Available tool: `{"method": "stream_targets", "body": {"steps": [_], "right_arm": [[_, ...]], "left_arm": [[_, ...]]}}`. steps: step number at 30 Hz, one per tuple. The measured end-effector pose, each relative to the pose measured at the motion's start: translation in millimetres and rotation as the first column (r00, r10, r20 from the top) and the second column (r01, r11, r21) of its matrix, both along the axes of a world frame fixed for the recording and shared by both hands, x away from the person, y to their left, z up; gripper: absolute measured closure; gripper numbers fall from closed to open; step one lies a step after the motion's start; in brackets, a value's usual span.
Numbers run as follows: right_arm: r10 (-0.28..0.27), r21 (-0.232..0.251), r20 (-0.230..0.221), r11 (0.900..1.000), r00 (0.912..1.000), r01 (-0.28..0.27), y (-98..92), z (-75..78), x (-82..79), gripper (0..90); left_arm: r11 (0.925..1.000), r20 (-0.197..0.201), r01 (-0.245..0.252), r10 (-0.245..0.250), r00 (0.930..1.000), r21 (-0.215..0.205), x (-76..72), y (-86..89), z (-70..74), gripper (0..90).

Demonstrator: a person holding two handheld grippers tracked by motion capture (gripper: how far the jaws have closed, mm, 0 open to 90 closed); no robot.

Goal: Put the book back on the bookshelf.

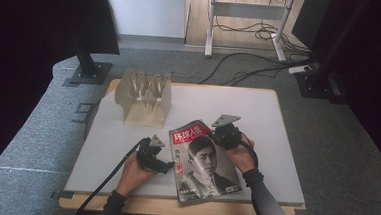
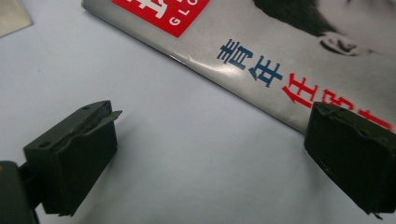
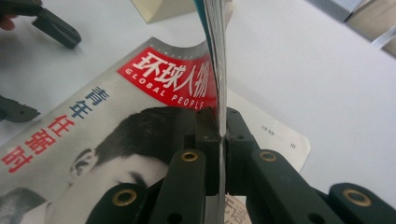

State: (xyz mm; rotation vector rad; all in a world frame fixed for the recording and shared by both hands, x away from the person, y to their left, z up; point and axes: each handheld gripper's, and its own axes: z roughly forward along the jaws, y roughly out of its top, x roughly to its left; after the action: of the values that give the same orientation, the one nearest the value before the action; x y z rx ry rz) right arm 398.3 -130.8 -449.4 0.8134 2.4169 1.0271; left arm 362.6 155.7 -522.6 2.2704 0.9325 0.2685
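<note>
A magazine (image 1: 203, 161) with a red title block and a portrait cover lies on the white table (image 1: 258, 111), near its front edge. My right gripper (image 1: 217, 135) is shut on the magazine's (image 3: 116, 135) far right edge. That edge stands raised and curled between the gripper's (image 3: 222, 135) jaws, with a white printed page (image 3: 275, 135) flat underneath. My left gripper (image 1: 167, 165) sits on the table at the magazine's left side. Its (image 2: 210, 144) jaws are wide open beside the spine of the magazine (image 2: 261, 51), with bare tabletop between them.
A beige slotted rack (image 1: 144, 97) stands at the back left of the table. Behind the table are black stand bases (image 1: 88, 71), a white desk frame (image 1: 244, 20) and cables on the grey floor. The table's right half is bare.
</note>
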Motion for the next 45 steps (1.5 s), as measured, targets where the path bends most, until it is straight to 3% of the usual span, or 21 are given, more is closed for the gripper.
{"method": "stream_targets", "body": {"steps": [6,13,17,19,22,25,31,35,36,37,38,41,45], "right_arm": [[0.019,0.007,0.027,1.0,0.9994,-0.02,3.0,11.1,-7.2,85.9],[0.026,0.009,0.068,1.0,0.9973,-0.027,4.2,26.5,-14.6,86.0],[0.019,0.035,0.1,0.999,0.9948,-0.023,-0.5,39.7,-18.5,86.1],[0.019,0.04,0.104,0.999,0.9944,-0.023,-1.8,42.4,-18.9,86.1],[0.017,0.051,0.118,0.998,0.9929,-0.023,-6.0,50.2,-21.4,86.1],[0.02,0.063,0.129,0.998,0.9915,-0.029,-10.2,56.0,-23.9,86.1],[0.033,0.081,0.147,0.996,0.9886,-0.046,-14.7,63.1,-27.2,86.0],[0.04,0.089,0.156,0.995,0.987,-0.054,-17.8,66.0,-27.9,86.1],[0.043,0.09,0.157,0.994,0.9867,-0.058,-18.9,66.8,-28.4,86.1],[0.044,0.094,0.158,0.994,0.9865,-0.059,-19.2,67.2,-29.0,86.0],[0.044,0.094,0.158,0.994,0.9865,-0.059,-19.2,67.2,-29.0,86.0],[0.054,0.096,0.159,0.993,0.9857,-0.07,-19.6,68.8,-30.1,86.1],[0.055,0.108,0.157,0.991,0.9861,-0.072,-22.6,71.5,-30.0,86.1]], "left_arm": [[0.9946,0.003,0.018,-0.017,0.9998,-0.103,2.0,7.1,14.1,8.3],[0.9896,0.005,0.065,-0.065,0.9979,-0.129,7.1,-0.4,19.8,9.8],[0.9873,-0.004,0.089,-0.091,0.9959,-0.131,13.3,-6.7,23.5,12.5],[0.9825,-0.011,0.105,-0.108,0.9941,-0.154,16.3,-10.3,24.9,13.4],[0.982,-0.005,0.119,-0.121,0.9927,-0.147,19.8,-15.7,25.9,14.1],[0.977,-0.019,0.138,-0.143,0.9895,-0.162,25.1,-20.6,25.5,14.2],[0.9668,-0.039,0.208,-0.216,0.9757,-0.149,33.2,-31.6,24.7,15.4],[0.9602,-0.07,0.231,-0.244,0.9672,-0.157,39.5,-34.7,26.0,21.1],[0.9583,-0.081,0.238,-0.253,0.9641,-0.158,40.7,-34.9,26.6,26.8],[0.9518,-0.093,0.258,-0.275,0.9568,-0.166,42.1,-35.4,27.0,28.9],[0.9507,-0.093,0.264,-0.281,0.9552,-0.164,42.5,-36.2,27.4,28.9],[0.9496,-0.118,0.267,-0.287,0.9505,-0.165,45.2,-38.1,29.5,32.4],[0.9444,-0.153,0.247,-0.282,0.947,-0.218,50.9,-33.8,31.4,44.2]]}}
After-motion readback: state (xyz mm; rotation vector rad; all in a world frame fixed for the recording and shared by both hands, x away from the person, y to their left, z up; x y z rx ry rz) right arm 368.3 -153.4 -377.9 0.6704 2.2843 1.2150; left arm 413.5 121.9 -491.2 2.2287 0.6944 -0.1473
